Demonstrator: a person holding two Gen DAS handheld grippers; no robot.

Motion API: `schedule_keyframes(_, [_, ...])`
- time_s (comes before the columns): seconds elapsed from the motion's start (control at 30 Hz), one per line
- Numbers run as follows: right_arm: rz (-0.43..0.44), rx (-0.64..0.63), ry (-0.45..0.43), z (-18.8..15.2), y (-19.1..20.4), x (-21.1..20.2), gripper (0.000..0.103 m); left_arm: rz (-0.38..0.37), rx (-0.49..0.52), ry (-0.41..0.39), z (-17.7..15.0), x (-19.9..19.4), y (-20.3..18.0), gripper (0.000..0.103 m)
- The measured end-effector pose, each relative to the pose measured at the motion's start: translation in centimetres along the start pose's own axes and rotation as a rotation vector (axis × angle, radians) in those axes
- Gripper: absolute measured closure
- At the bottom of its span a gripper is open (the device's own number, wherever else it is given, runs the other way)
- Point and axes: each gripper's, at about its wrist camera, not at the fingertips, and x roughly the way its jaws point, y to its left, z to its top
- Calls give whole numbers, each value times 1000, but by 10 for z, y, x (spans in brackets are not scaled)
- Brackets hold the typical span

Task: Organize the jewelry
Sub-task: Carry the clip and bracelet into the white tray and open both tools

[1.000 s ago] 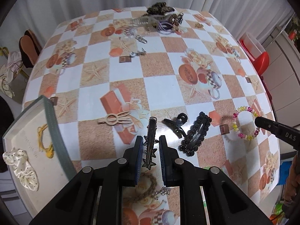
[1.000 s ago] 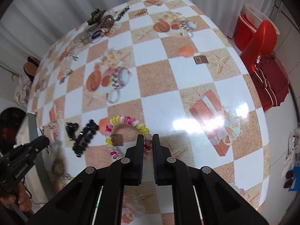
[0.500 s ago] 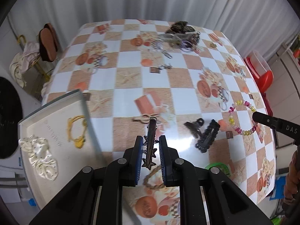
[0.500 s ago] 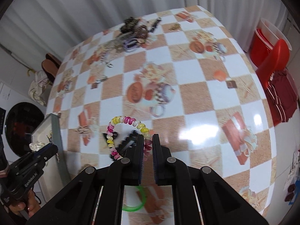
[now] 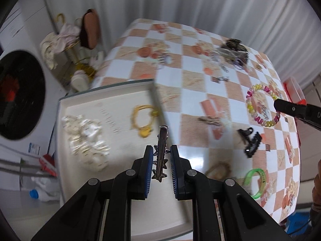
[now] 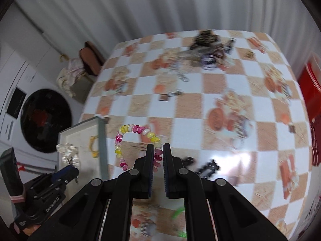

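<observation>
L gripper (image 5: 159,156) grasps the metal hair clip (image 5: 160,152) over the tray (image 5: 84,100), R gripper (image 6: 158,153) is clenched on the bead bracelet (image 6: 136,129) near the tray edge, so lower both w/ care, then release inside, not on the tabletop (image 6: 210,104).

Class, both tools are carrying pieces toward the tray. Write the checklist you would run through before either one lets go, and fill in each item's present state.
1. Left tool shut on the silver star hair clip: ok.
2. Right tool shut on the pink and yellow spiral bracelet: ok.
3. Clip above the tray: ok.
4. Bracelet above the tray: not ok, over the tablecloth.
5. Bare tray floor for both: ok.
6. Pictures sharp enough to aim: not ok, blurred.
</observation>
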Motion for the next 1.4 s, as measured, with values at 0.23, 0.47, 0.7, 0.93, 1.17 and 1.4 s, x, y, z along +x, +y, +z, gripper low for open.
schedule_keyframes(0.23, [75,-104,46,8,67,31,94,53,-101,7,-16,-2,51,81])
schedule_keyframes(0.47, [134,-193,96,13,127,69,94,93,-175,24,-28,9,83,81])
schedule_keyframes(0.7, [158,-221,149,13,169,111,94,130,-203,42,-32,30,97,81])
schedule_keyframes(0.93, [155,-213,194,13,188,145,94,162,-195,52,-32,47,103,81])
schedule_keyframes(1.17, [120,-243,226,9,198,173,94,190,-177,55,-32,55,100,81])
schedule_keyframes(1.4, [76,-248,268,1,192,194,94,223,-153,75,-31,61,96,80])
